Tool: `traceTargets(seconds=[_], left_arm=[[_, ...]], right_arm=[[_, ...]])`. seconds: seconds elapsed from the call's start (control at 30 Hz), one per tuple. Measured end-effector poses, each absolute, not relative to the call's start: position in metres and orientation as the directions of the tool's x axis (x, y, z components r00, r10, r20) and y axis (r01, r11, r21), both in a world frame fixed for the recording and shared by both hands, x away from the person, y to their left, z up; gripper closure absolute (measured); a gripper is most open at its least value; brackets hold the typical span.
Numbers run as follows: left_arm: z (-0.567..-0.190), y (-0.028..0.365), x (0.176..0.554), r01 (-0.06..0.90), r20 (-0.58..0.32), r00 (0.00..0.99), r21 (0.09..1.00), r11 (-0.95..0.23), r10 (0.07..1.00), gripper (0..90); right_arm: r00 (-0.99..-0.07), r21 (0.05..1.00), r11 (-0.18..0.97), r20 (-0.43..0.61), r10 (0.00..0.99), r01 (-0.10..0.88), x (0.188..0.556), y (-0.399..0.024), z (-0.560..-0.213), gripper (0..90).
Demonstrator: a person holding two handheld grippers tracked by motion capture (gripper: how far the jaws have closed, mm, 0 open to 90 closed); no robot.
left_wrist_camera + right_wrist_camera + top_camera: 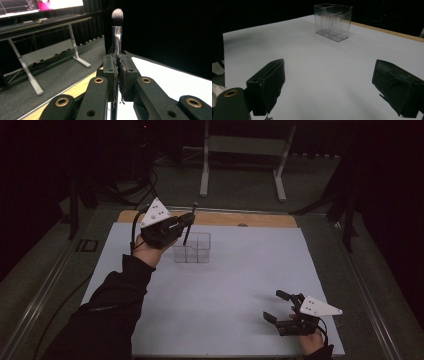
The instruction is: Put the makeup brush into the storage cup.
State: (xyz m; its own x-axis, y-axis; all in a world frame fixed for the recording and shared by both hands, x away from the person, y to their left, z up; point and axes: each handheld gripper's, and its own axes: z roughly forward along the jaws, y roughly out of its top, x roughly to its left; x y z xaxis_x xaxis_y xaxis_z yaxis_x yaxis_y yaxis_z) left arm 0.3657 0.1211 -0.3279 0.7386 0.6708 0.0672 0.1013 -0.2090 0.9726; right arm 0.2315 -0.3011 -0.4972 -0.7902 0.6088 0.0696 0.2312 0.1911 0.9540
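Pinching a makeup brush (117,32) by its handle, the left gripper (187,220) hangs above the white table cover (225,295), its jaws pressed tight on the shaft. The brush stands upright, its pale bristle tip above the jaws and its dark handle reaching down below them toward the clear acrylic organizer (192,247), which sits just beside and below this gripper. The right gripper (280,306) rests low over the cover, well apart from the left one, its jaws spread wide and holding nothing; the organizer (332,21) stands far ahead of them.
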Motion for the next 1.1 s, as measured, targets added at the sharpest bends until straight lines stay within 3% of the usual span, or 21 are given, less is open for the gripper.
traceTargets(seconds=[0.47, 0.73, 1.1], left_arm=[[-0.336, 0.122, 0.379, 0.103, -0.031, 0.695, 0.993, -0.058, 0.718, 86.3], [-0.344, 0.116, 0.385, 0.043, 0.007, 0.676, 0.998, -0.049, 0.737, 86.2], [-0.356, 0.112, 0.395, -0.022, -0.006, 0.663, 0.999, 0.027, 0.749, 86.2]], right_arm=[[-0.792, 0.954, 0.191, 0.072, 0.607, 0.233, 0.232, -0.301, -0.497, 11.3], [-0.793, 0.954, 0.191, 0.072, 0.605, 0.233, 0.232, -0.301, -0.497, 11.3], [-0.795, 0.954, 0.191, 0.073, 0.602, 0.232, 0.232, -0.301, -0.498, 11.3]])
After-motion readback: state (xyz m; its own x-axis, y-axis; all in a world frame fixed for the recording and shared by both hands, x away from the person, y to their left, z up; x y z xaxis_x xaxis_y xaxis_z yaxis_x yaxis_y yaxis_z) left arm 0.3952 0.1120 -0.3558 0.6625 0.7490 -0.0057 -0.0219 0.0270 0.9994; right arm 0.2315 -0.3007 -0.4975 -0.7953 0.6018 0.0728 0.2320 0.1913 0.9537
